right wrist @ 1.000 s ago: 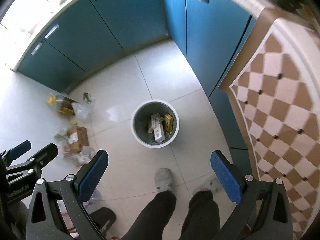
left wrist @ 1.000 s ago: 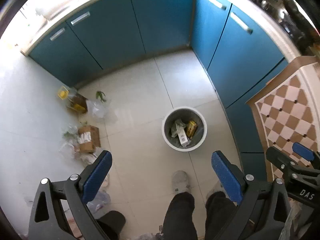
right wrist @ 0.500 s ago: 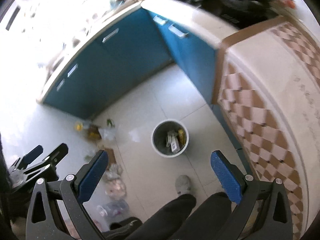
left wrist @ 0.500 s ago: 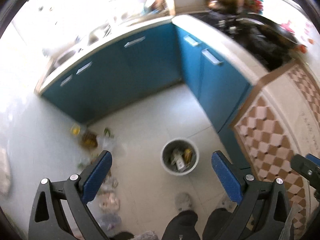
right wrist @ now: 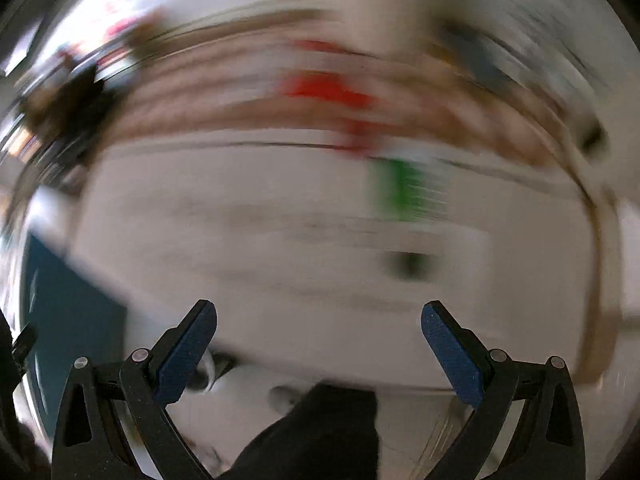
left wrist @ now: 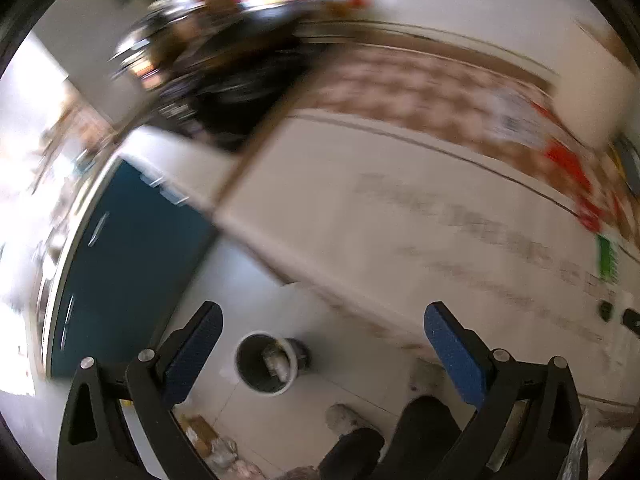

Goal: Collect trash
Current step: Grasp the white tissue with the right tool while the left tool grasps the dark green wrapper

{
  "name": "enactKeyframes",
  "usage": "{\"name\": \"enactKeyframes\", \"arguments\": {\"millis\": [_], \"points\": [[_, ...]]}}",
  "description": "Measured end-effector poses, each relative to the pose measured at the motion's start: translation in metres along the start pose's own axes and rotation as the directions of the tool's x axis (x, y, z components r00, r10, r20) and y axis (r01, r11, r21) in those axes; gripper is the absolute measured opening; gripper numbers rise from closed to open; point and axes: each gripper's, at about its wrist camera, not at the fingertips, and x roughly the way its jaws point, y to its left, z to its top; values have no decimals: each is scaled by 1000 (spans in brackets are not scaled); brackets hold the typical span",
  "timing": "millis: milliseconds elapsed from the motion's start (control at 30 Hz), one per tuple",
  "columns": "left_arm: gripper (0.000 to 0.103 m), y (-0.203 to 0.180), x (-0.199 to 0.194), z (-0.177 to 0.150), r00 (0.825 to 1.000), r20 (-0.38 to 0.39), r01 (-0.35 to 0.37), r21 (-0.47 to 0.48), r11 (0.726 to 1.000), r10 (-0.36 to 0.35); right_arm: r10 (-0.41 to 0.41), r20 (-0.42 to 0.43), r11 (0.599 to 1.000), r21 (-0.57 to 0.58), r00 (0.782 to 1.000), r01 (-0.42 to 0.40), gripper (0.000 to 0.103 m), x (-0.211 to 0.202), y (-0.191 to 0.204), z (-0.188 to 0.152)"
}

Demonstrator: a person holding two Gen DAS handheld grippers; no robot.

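Blurred kitchen; each hand-held gripper [left wrist: 322,344] [right wrist: 318,342] gapes wide, holding nothing.

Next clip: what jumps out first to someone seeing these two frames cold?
Heavy motion blur smears both views, worst in the right wrist one. The open left gripper frames a round trash bin with litter inside on the floor; scattered trash lies bottom left. The right gripper is open and empty before a blurred pale wall.
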Motion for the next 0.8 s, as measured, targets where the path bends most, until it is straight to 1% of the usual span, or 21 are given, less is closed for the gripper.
{"name": "enactKeyframes", "arguments": {"millis": [33,67,100,133,200,233,267,300,333,367,400,467,533,567,600,633,667,733,767,800], "points": [[103,-29,3,7,1000,-17,23,51,998,-22,-35,-17,997,69,999,36,102,12,-32,5],[103,-48,5,12,999,-29,44,82,996,-41,-52,-41,991,120,998,57,100,25,-59,8],[103,-66,7,18,998,-39,62,113,992,-58,-55,-67,984,163,996,65,93,38,-83,9],[103,-87,8,21,996,-52,80,146,986,-73,-58,-80,980,186,995,72,85,47,-96,8],[103,-128,11,25,988,-100,134,199,971,-116,-42,-96,979,196,994,61,79,64,-110,6],[103,-142,14,26,984,-118,155,214,965,-132,-48,-78,982,179,996,62,68,64,-109,5],[103,-159,16,26,979,-139,179,231,956,-149,-59,-30,990,128,998,62,55,60,-103,5],[103,-178,17,25,974,-157,201,247,948,-165,-93,-22,993,76,995,95,41,60,-96,4],[103,-195,18,22,967,-184,221,271,937,-176,-94,-4,994,58,996,94,23,58,-95,2],[102,-213,17,19,960,-205,250,303,920,-193,-87,8,994,60,996,86,17,56,-98,1],[102,-223,16,17,954,-216,268,319,909,-205,-70,11,995,76,997,69,12,54,-104,-1],[102,-250,16,11,938,-249,319,353,879,-241,-54,13,991,122,998,52,11,48,-123,-5],[100,-270,19,7,913,-295,378,353,856,-282,-58,23,984,168,998,53,11,42,-150,-6],[92,-279,21,4,897,-321,409,346,845,-303,-61,24,980,190,998,56,11,38,-162,-7],[82,-286,22,2,888,-339,426,343,838,-312,-63,24,977,205,998,57,11,37,-173,-6],[78,-294,25,-1,878,-357,440,342,830,-319,-66,24,971,230,998,59,11,35,-189,-9],[68,-301,27,-4,871,-372,450,345,823,-320,-71,24,966,249,997,63,11,32,-199,-11],[51,-311,31,-9,868,-388,453,362,815,-310,-82,22,957,281,996,73,11,33,-224,-15],[34,-316,34,-12,867,-397,453,373,810,-302,-86,22,952,297,996,76,11,33,-235,-15],[30,-319,34,-13,870,-393,448,382,809,-296,-89,21,946,314,996,78,11,32,-243,-17]]}}
